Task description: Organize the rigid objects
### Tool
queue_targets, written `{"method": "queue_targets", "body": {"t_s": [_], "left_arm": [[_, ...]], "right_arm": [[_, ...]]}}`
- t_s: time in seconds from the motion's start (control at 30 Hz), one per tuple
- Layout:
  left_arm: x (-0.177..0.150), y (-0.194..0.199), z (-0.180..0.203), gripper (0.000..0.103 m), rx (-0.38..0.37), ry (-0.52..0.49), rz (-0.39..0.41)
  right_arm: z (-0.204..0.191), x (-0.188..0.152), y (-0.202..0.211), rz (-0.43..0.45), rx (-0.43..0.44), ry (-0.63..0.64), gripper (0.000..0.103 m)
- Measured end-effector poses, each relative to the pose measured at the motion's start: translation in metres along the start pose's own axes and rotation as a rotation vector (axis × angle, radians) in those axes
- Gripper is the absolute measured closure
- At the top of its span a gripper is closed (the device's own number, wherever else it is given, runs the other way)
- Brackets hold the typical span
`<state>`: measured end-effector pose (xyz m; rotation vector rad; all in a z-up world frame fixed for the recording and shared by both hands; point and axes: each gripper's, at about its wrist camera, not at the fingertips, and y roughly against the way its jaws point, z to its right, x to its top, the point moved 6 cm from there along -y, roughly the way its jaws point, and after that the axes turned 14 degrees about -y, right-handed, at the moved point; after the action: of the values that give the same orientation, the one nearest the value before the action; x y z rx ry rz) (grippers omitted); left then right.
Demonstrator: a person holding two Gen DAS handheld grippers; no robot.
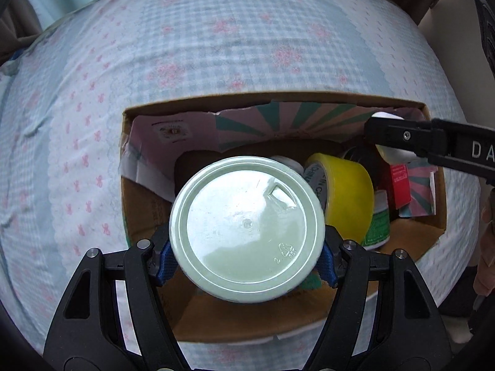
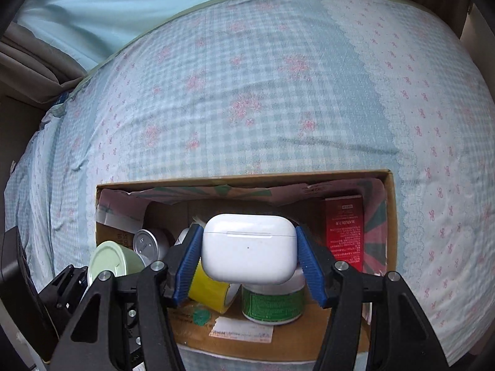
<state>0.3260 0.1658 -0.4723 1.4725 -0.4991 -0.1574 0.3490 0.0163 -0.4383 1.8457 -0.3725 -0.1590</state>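
- While both claws hang over the cardboard box (image 2: 390, 216), the risk I judge first is a collision: the left gripper (image 1: 246, 255) and the right gripper (image 2: 247, 256) crowd the same opening, and the right one's black arm shows at the right of the left wrist view.
- If the left claw lets go now, the pale green jar (image 1: 246, 228), clenched by its sides between the blue pads (image 1: 167, 266) with its flat bottom facing the camera, could land on the yellow tape roll (image 1: 346, 198) just to its right and roll off or tip.
- Dropped from here, the white earbud case (image 2: 249, 247), grasped at its two ends by the right claw, could bounce off the green-labelled tub (image 2: 272, 304) right beneath it; its smooth, rounded, glossy shell looks slippery.
- Space is tight: a red carton (image 2: 343, 228) stands at the far right and a silver tin (image 2: 148, 242) lies at the left.
- Bare floor shows near the box's near edge, the safer spot.
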Motion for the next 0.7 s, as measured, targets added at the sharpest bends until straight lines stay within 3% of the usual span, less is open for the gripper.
{"method": "queue_targets", "body": {"t_s": [0.27,0.3,0.33,0.37,0.4,0.43,0.5,0.7], "left_arm": [[0.023,-0.020,-0.010,0.035,-0.012,-0.043,-0.039],[0.022,-0.020,-0.010,0.027,-0.006,-0.040,-0.052],[0.022,-0.017,-0.010,0.012,-0.009,-0.037,-0.049],[0.022,-0.013,-0.009,0.000,-0.016,-0.033,-0.031],[0.022,-0.009,-0.008,0.000,-0.027,-0.033,-0.019],[0.021,-0.006,-0.006,0.000,-0.040,-0.032,-0.015],[0.018,-0.003,-0.004,0.000,-0.045,-0.037,-0.019],[0.008,0.018,-0.004,0.000,-0.039,-0.010,-0.003]], "right_arm": [[-0.007,0.008,-0.023,-0.038,-0.002,0.012,0.047],[-0.008,0.009,-0.025,-0.030,-0.012,0.015,0.047],[-0.009,0.010,-0.026,-0.029,-0.015,0.013,0.047],[-0.010,0.010,-0.028,-0.042,-0.005,0.008,0.038],[-0.010,0.010,-0.030,-0.065,0.002,0.006,0.027],[-0.009,0.010,-0.029,-0.072,0.003,0.006,0.001],[-0.002,0.012,-0.019,-0.027,-0.015,-0.010,0.000],[0.020,-0.003,0.002,-0.020,-0.032,-0.081,0.000]]}}
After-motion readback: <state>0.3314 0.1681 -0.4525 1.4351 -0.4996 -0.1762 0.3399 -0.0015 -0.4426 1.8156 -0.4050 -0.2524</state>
